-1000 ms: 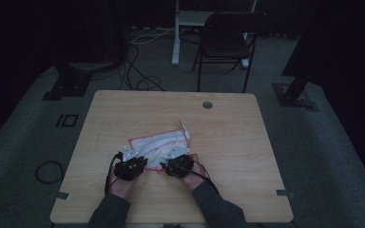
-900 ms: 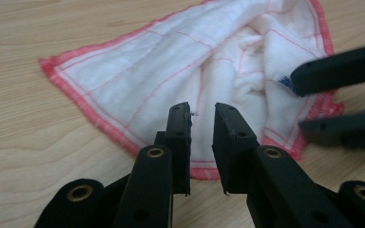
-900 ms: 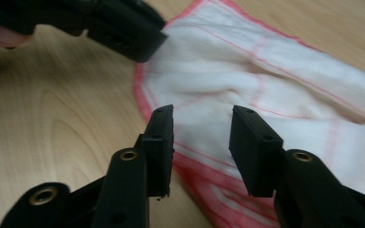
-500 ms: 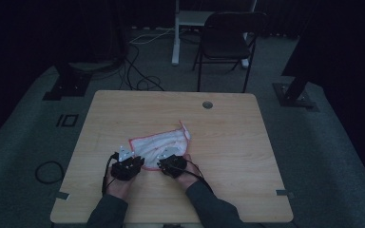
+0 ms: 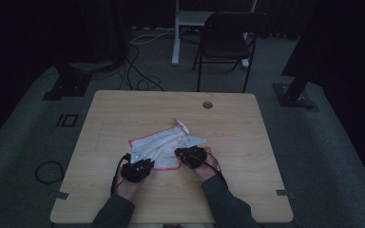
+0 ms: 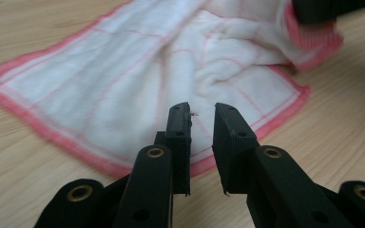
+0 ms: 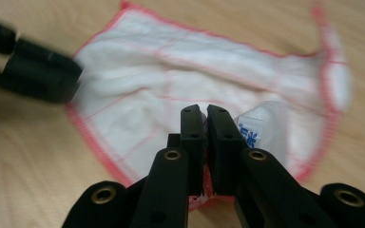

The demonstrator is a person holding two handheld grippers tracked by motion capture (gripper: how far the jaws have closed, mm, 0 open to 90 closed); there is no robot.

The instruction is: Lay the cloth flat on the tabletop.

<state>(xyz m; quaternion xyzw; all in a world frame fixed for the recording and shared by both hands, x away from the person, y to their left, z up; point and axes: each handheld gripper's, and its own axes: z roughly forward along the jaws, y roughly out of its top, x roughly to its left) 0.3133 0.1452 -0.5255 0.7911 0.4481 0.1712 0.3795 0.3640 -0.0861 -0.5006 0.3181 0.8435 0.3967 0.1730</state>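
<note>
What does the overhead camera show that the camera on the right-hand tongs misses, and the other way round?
The high view takes in the whole table, a chair beyond it, cables on the floor and the person's sleeves. The right gripper view gives close detail: the right tongs shut on the pink hem of the cloth, and a small label with blue print. Both show that white, pink-edged cloth lying on the wood, with the left tongs at its other side.

cloth's (image 7: 209, 95) far corner blurred, label (image 7: 250, 134) unreadable
</note>
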